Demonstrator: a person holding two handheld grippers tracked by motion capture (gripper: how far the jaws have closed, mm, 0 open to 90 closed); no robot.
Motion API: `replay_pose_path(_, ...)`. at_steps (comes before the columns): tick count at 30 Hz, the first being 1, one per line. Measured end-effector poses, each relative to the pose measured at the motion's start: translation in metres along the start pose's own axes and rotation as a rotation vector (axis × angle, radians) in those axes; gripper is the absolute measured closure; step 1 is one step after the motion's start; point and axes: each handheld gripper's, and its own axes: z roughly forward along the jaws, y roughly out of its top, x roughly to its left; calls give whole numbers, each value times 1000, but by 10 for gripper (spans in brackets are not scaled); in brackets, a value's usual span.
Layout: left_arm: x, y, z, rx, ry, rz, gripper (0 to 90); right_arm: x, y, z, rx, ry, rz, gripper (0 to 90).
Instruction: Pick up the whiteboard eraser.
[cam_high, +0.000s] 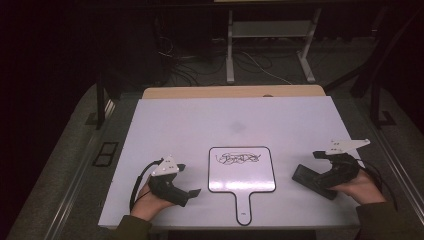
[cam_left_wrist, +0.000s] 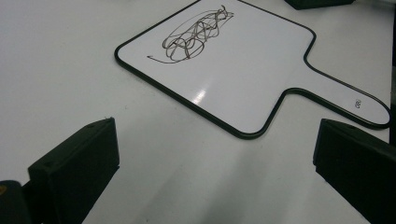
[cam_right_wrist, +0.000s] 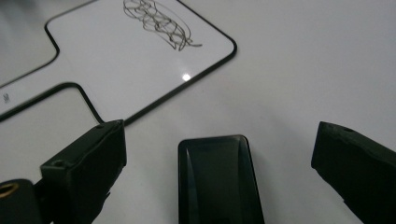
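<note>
Squarely between parted fingers (cam_right_wrist: 378, 154): eraser (cam_right_wrist: 217, 179).

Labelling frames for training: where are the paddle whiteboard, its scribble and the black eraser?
paddle whiteboard (cam_high: 242, 176), high view, bare white face.
scribble (cam_left_wrist: 194, 35), left gripper view, middle of tangle.
black eraser (cam_right_wrist: 217, 179), right gripper view, top face.

The paddle-shaped board (cam_high: 242, 172) is white with a thin black rim and a tangled black scribble (cam_high: 238, 158) near its top. It lies on a plain white table (cam_high: 200, 120), and the eraser (cam_right_wrist: 217, 179) is glossy black, as are both grippers' jaws
</note>
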Motion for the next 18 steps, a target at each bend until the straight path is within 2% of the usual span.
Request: replay_pose_path(18,-1,1,0,0,-7,4,0,-5,-21,-2,103,-31,3,19)
